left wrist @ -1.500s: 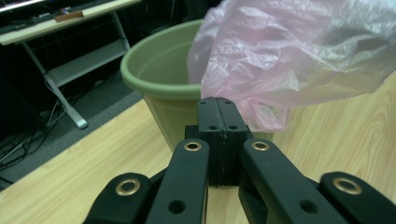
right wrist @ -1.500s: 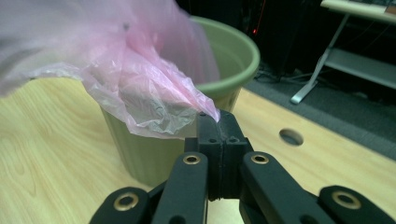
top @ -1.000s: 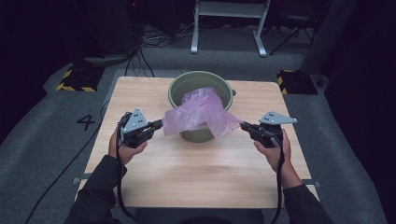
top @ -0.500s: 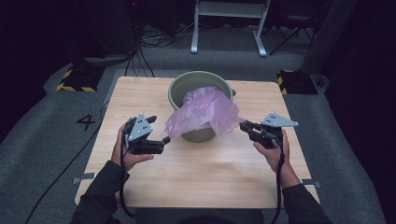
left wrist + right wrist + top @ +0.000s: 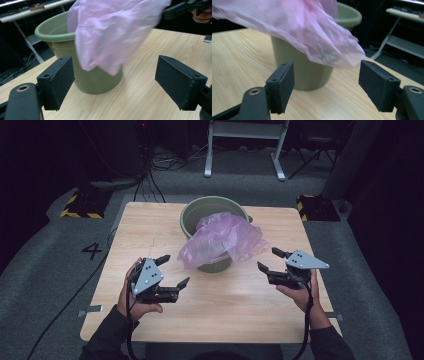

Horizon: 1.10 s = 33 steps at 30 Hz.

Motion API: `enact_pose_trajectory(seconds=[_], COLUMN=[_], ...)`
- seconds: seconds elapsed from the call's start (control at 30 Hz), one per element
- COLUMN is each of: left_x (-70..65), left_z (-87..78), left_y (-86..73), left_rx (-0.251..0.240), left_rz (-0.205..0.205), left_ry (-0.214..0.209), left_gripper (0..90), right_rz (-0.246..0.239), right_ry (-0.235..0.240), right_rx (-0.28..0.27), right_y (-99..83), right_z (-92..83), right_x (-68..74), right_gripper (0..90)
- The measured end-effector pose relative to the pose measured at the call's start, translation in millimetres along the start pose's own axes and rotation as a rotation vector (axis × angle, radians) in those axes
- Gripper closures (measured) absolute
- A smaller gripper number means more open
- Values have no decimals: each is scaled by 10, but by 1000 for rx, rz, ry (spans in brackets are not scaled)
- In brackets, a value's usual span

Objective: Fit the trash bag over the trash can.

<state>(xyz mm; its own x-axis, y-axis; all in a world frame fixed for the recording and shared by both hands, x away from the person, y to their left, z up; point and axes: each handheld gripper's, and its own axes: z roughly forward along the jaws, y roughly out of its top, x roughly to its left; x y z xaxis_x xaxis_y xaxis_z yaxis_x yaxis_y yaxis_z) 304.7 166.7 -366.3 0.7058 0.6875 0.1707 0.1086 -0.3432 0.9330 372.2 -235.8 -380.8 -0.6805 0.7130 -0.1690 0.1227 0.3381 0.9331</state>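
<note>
A green bucket (image 5: 210,215) stands at the back middle of the wooden table (image 5: 150,225). A pink plastic bag (image 5: 222,240) hangs loose over its front rim and partly inside it. My left gripper (image 5: 174,270) sits to the front left of the bucket, apart from the bag. Its jaws have just been opening and hold nothing. In the left gripper view the bag (image 5: 112,32) drapes down the bucket (image 5: 62,32) beyond the left gripper (image 5: 117,80). My right gripper (image 5: 267,259), right of the bucket, has also just been opening, with the bag (image 5: 294,30) ahead of its empty pads (image 5: 377,85).
The table's front half is bare wood between my hands. On the grey floor lie cables (image 5: 150,185), a painted 4 (image 5: 92,251) and yellow-black blocks (image 5: 80,206). A white stand (image 5: 245,140) is behind the table.
Both grippers held the bag stretched between them, then let it go and opened. The left hand drew back toward the near left, and the bag settled against the bucket.
</note>
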Motion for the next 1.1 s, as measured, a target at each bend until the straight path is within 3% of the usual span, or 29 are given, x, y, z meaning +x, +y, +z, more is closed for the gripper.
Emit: enact_pose_trajectory(seconds=[0.07,0.23,0.37,0.47,0.5,0.6,0.77,0.87,0.97,1.0,1.1], left_x=[-82,-197,-137,-54,-20,73,215,265,283,298,394], left_z=[3,78,192,293,326,401,451,467,477,480,502], left_y=[37,179,316,377,384,394,412,422,425,423,416], left_rx=[-6,-27,-42,-43,-46,-53,-69,-68,-67,-69,-45], left_rz=[17,54,34,16,3,-21,-57,-57,-29,-25,-10], left_ry=[-7,12,22,51,40,53,63,57,52,51,37], left_gripper=[155,157,158,159,171,278,469,548,664,714,823], right_rz=[-11,-45,-63,-80,-77,-83,-123,-118,-99,-92,-81], right_ry=[-7,30,60,25,0,-5,28,37,41,34,44], right_rx=[-15,-55,-66,-49,-29,-26,-26,-67,-82,-85,-89], right_y=[44,203,354,451,480,536,546,580,619,632,662], right_z=[-37,-63,29,155,200,295,332,310,335,352,384], right_x=[51,202,342,420,440,504,683,760,793,793,745], right_gripper=[289,261,251,275,282,286,248,243,250,281,556])
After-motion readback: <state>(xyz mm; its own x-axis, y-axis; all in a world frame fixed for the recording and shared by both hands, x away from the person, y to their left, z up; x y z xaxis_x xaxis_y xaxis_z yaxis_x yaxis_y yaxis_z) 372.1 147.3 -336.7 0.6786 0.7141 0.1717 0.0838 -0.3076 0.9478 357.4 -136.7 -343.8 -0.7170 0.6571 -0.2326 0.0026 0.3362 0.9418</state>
